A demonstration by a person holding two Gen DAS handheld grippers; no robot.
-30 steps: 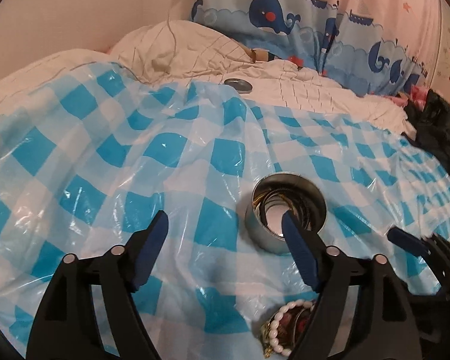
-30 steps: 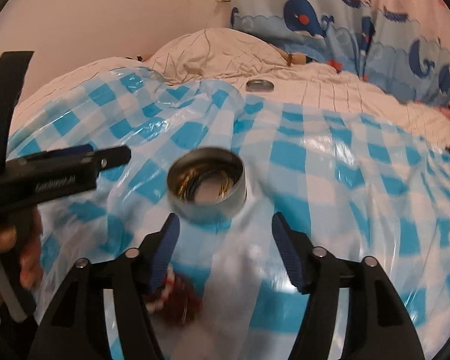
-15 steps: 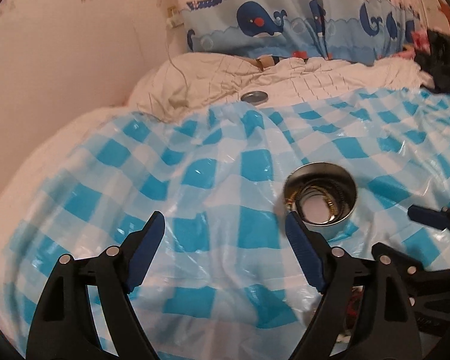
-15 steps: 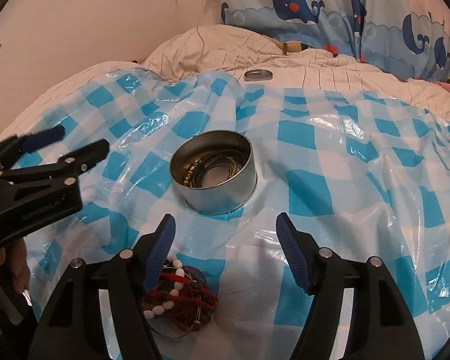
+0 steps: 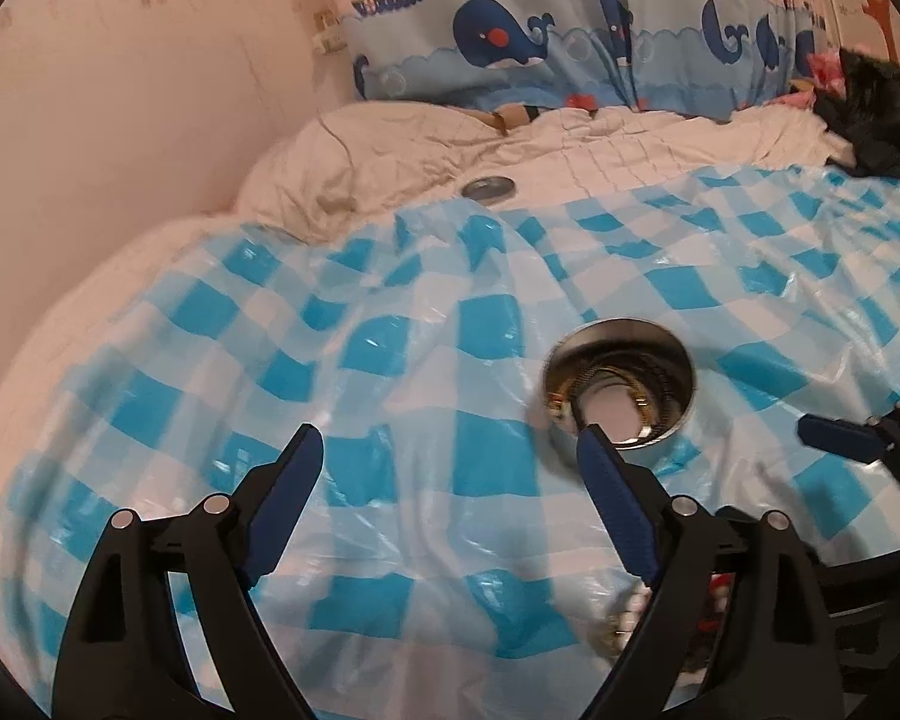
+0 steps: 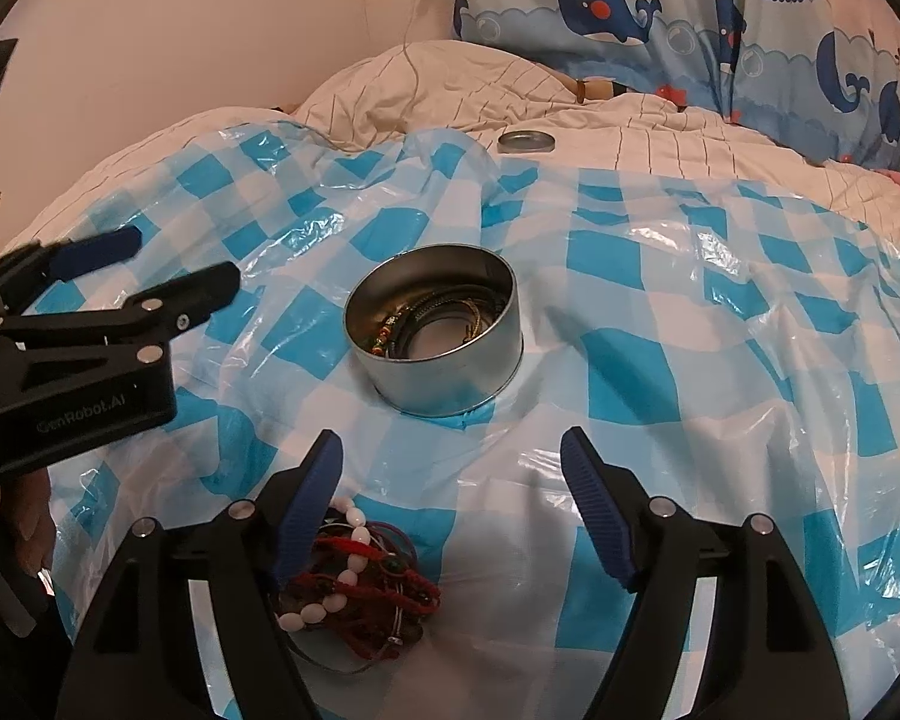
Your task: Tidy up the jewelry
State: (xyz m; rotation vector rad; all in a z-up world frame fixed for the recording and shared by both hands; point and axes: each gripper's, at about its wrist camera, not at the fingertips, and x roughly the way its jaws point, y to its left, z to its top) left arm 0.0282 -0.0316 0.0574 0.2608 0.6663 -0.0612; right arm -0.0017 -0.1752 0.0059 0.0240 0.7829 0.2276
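Nearest, the right gripper (image 6: 450, 516) has just been opening, empty, over the tangled heap of red cords and white beads (image 6: 354, 582). Left gripper (image 5: 450, 498) likewise (nothing between). Beyond, the round metal tin (image 6: 435, 342) holds bangles. Next: close on the heap, carry to tin.

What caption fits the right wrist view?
Open right gripper above jewelry pile; tin beyond on checkered sheet.
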